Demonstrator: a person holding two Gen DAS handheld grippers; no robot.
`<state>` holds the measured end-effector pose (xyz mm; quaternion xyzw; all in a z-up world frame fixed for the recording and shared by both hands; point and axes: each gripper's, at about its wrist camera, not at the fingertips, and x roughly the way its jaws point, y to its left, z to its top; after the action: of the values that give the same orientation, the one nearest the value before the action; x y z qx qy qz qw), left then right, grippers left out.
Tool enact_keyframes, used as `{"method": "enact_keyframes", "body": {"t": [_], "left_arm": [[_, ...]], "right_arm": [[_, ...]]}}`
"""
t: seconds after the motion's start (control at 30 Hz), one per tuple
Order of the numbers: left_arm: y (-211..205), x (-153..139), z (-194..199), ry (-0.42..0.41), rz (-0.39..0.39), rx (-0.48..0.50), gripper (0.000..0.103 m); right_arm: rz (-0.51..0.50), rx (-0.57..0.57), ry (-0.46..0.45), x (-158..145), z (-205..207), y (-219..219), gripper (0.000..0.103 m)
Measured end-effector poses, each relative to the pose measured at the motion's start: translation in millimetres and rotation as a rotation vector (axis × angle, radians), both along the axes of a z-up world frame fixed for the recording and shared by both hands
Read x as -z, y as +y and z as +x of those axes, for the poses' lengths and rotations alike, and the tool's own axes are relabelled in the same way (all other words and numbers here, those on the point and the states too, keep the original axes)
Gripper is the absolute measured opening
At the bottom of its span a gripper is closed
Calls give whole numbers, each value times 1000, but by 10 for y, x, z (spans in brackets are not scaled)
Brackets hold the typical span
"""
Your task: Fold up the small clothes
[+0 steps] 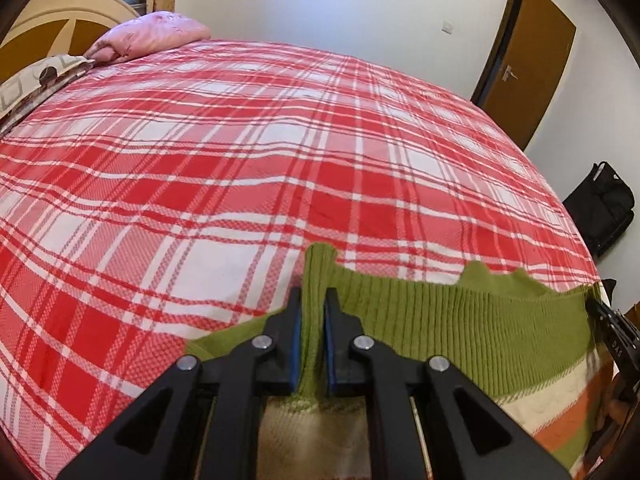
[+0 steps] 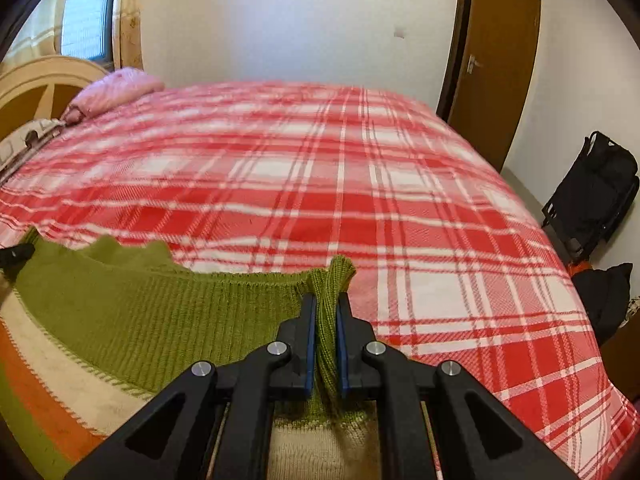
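Left gripper [image 1: 313, 300] nipped tight on one corner of the green ribbed hem of the small sweater [image 1: 440, 320]; right gripper [image 2: 325, 306] likewise on the other corner. Hem hangs stretched between the two tools, striped body drooping below them (sleeves not visible). Step, by my reading: carrying the garment out to spread it. Next: lower both ends evenly onto the plaid bedspread [image 1: 240, 160] ahead. Pink pillow [image 1: 152, 34] far ahead-left, black bag [image 2: 596, 196] off right; nothing obstructs.
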<state>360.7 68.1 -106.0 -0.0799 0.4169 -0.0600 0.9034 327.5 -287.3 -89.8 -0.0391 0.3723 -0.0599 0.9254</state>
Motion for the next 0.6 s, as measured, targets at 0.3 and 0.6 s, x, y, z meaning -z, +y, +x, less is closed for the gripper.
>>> {"method": "enact_keyframes", "body": {"t": [0.3,0.6], "left_arm": [[-17,82,60,29,30,-31,35],[287,-404,-350,-20,76,-82,59]], "right_arm": [[-113,62,75,81,119,80,47],[1,91,-148,-650,-811,-39,49]]}}
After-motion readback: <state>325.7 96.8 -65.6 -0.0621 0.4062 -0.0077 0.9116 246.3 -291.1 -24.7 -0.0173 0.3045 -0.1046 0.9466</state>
